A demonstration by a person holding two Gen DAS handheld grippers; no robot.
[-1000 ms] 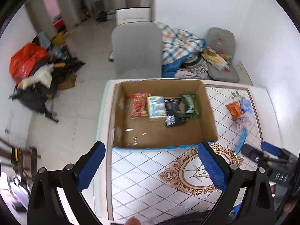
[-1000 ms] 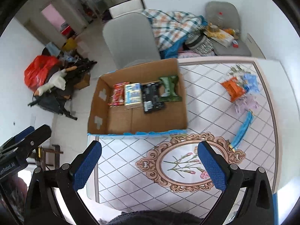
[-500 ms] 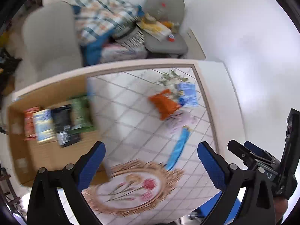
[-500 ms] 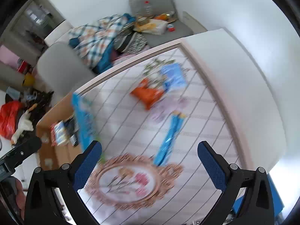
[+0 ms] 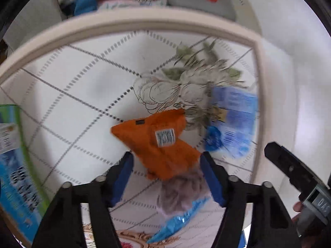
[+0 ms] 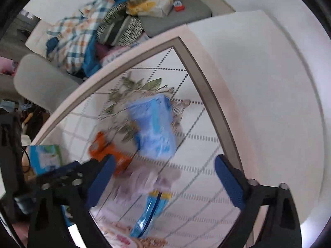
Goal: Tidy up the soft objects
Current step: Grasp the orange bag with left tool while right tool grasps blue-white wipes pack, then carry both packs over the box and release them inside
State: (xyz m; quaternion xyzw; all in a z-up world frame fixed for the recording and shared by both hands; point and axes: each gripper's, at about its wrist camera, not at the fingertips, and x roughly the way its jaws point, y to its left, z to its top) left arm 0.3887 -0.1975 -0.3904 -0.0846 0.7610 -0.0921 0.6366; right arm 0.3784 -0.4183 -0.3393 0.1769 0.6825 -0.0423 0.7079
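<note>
Both wrist views: close, tabletop point(image 5: 86, 95) shared

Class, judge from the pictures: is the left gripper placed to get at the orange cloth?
Probably yes. The left gripper is open, its fingers either side of the near end of the orange cloth, with nothing between. A pale purple cloth lies close underneath.

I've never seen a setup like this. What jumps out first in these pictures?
The bright orange packet in the middle of the patterned table, sitting between the open blue fingers of the left gripper. Just right of it lies a pale blue packet, with a purplish fluffy bundle nearer the camera.
</note>
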